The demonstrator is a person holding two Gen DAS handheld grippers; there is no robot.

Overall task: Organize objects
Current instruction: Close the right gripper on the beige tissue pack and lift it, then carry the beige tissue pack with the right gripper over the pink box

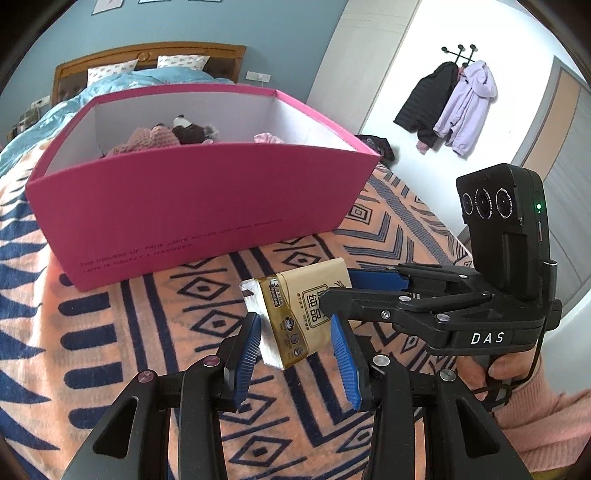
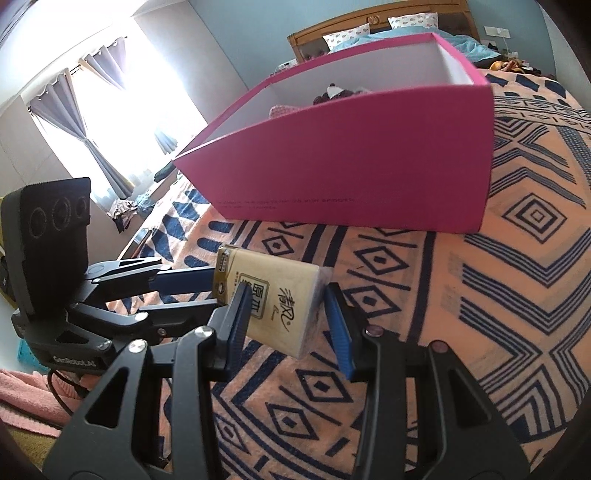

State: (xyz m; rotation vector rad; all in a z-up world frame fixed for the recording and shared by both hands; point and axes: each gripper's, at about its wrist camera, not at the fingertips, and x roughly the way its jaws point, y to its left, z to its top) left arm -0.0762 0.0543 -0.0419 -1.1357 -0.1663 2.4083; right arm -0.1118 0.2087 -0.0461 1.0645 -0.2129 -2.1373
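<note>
A gold tissue pack hangs tilted just above the patterned orange and navy blanket. My left gripper is shut on one end of the pack. From the right, my right gripper is shut on its other end. Behind the pack stands an open pink box with white inner walls. Plush toys lie inside the box, partly hidden by its near wall.
The box and blanket sit on a bed with a wooden headboard and pillows. Coats hang on a wall rack at the right. A curtained window is at the left. A hand in a pink sleeve holds the right gripper.
</note>
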